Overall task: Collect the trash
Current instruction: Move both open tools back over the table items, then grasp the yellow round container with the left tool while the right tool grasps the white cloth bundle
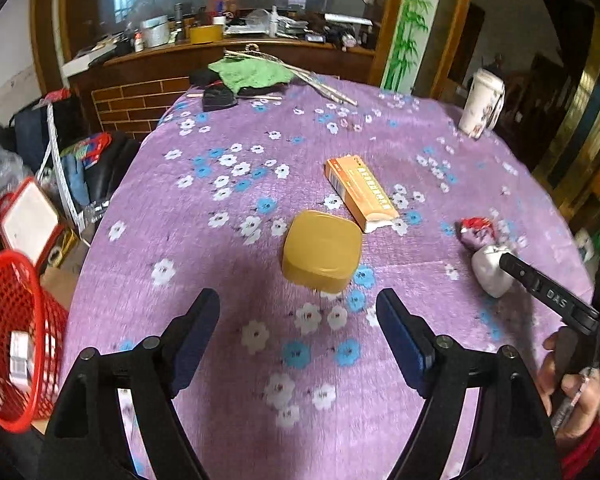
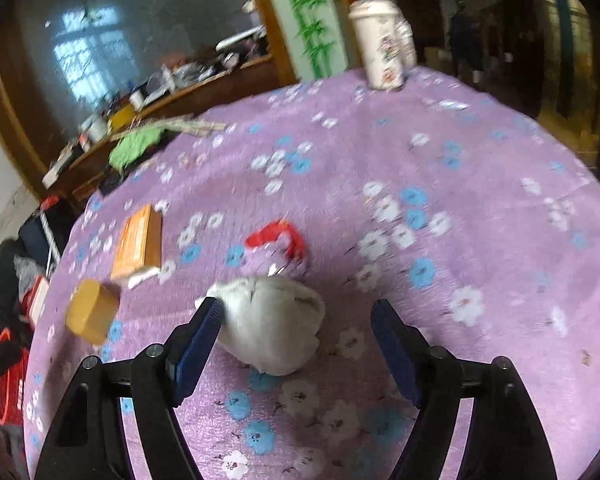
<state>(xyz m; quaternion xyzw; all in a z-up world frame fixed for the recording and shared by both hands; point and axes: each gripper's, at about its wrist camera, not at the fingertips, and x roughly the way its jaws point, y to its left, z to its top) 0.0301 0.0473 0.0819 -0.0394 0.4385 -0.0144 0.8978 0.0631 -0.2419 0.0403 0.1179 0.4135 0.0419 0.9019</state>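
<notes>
Left wrist view – left gripper (image 1: 298, 312): jaws spread wide, nothing between them, hovering over the purple floral tablecloth (image 1: 228, 280).
Left wrist view – yellow box (image 1: 321, 256): just beyond the fingertips at 12 o'clock, lying on the cloth, untouched.
Left wrist view – orange carton (image 1: 360, 192): farther out at 1 o'clock, flat on the cloth, one end open.
Left wrist view – red wrapper (image 1: 478, 230): at 2 o'clock, next to the white crumpled wad (image 1: 490, 270).
Left wrist view – right gripper (image 1: 516, 268): one black finger reaches in from 3 o'clock with its tip at the wad.
Left wrist view – red basket (image 1: 16, 340): off the table edge at 9 o'clock, one small white item inside.
Right wrist view – right gripper (image 2: 296, 320): jaws spread; the white crumpled wad (image 2: 274, 324) sits between them, against the left pad, clear of the right; not pinched.
Right wrist view – red wrapper (image 2: 278, 246): just beyond the wad at 12 o'clock.
Right wrist view – orange carton (image 2: 138, 242) and yellow box (image 2: 92, 314): at 10 and 9 o'clock.
Progress: early, by my reading; one piece binned, four pieces left on the table.
</notes>
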